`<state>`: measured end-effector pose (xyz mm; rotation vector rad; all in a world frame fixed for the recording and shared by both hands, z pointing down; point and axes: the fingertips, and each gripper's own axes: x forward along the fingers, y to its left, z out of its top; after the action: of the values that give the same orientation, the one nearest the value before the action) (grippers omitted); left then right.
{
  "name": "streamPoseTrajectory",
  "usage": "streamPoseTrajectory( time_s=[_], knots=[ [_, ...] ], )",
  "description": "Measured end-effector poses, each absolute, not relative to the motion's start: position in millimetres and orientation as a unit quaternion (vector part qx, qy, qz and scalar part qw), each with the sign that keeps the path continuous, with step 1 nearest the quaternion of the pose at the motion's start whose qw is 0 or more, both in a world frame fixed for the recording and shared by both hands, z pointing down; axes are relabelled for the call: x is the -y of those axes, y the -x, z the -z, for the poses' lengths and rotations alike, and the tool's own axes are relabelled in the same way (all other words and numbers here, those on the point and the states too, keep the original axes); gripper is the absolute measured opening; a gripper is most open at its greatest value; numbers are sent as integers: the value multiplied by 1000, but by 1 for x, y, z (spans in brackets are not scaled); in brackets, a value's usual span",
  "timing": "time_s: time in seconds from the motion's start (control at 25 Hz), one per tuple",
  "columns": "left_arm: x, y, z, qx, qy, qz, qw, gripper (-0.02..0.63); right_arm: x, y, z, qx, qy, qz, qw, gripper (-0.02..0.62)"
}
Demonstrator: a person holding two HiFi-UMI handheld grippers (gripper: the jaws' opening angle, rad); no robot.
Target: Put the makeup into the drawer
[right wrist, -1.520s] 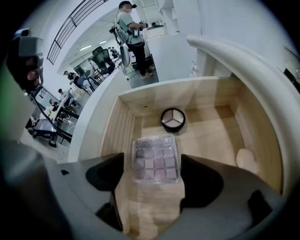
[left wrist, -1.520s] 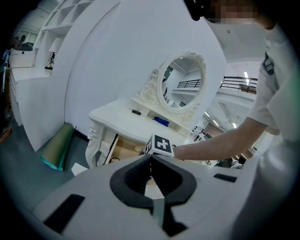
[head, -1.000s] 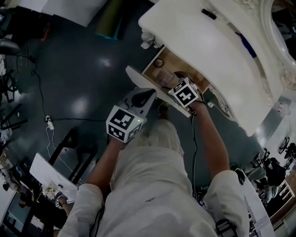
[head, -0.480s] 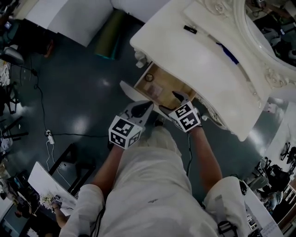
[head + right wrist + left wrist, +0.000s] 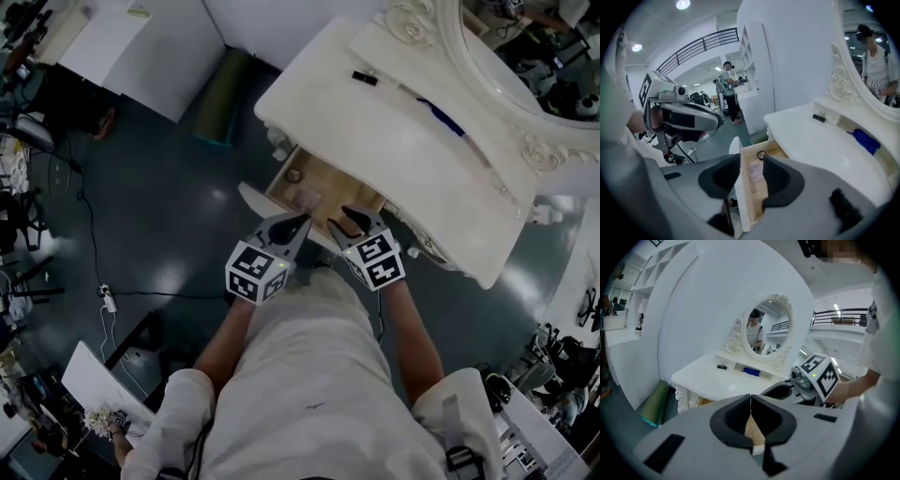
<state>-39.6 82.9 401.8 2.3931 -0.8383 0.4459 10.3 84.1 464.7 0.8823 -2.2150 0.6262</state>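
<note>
Drawer [image 5: 349, 194] near end hidden, makeup packet [image 5: 755, 171] inside indistinct

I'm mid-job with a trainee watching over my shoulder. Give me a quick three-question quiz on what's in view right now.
1. Is the drawer open or shut?
2. The blue item lies: A in the drawer, B on the dressing table, C on the floor.
3. True or false: the left gripper has its jaws shut.
Key: 1 open; 2 B; 3 true.
</note>
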Motion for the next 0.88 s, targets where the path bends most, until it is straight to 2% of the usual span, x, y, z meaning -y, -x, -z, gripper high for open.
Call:
streamPoseTrajectory(
  time_s=[0.12, 0.28, 0.64, 0.88],
  knots=[
    [-83, 36, -399, 311, -894, -168, 275, 11, -83, -13, -451, 851, -357, -235, 305, 70],
    [-79, 28, -396, 307, -897, -169, 270, 11, -84, -16, -440, 854, -370, -241, 275, 26],
    [-84, 27, -393, 302, -899, -170, 267, 11, -91, -11, -416, 863, -387, -257, 199, 14],
    [-86, 22, -394, 299, -900, -174, 266, 11, -94, -17, -416, 861, -392, -258, 198, 14]
  ],
)
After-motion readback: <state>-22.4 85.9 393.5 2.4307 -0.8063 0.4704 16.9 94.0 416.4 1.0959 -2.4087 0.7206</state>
